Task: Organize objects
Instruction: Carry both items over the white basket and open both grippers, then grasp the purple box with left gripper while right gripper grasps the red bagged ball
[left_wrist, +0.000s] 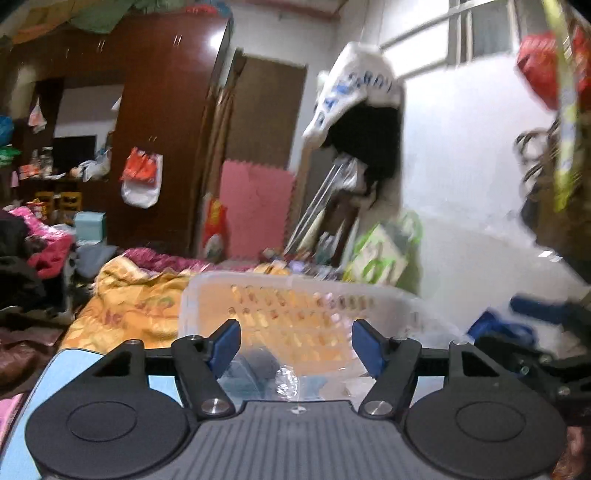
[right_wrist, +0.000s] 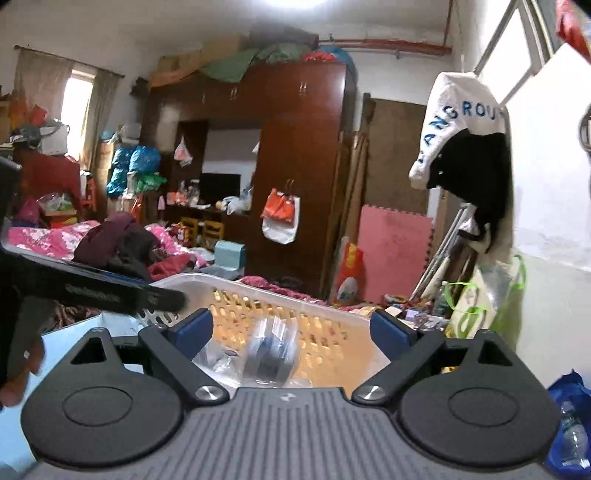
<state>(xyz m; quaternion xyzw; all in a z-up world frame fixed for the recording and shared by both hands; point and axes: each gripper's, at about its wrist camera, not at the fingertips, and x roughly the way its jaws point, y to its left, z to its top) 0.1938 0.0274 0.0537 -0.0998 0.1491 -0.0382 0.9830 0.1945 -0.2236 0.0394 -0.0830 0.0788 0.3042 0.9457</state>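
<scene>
A white slotted plastic basket (left_wrist: 295, 282) (right_wrist: 258, 291) stands just ahead of both grippers. My left gripper (left_wrist: 295, 341) hangs over its near side with the blue pads apart and nothing pressed between them. Crumpled clear plastic bags (left_wrist: 284, 380) lie in the basket below it. My right gripper (right_wrist: 291, 330) is open wide above the basket. A blurred dark item in clear wrap (right_wrist: 271, 354) shows below its jaws, inside the basket and free of the pads. In the right wrist view the left gripper's black body (right_wrist: 110, 291) crosses the basket's left rim.
An orange-yellow quilt (left_wrist: 129, 306) lies on the bed behind the basket. A light-blue surface (left_wrist: 22, 424) is under the grippers. A green-and-white bag (right_wrist: 480, 306) leans on the right wall, with a blue bag (right_wrist: 569, 417) nearer. A dark wardrobe (right_wrist: 295, 166) stands at the back.
</scene>
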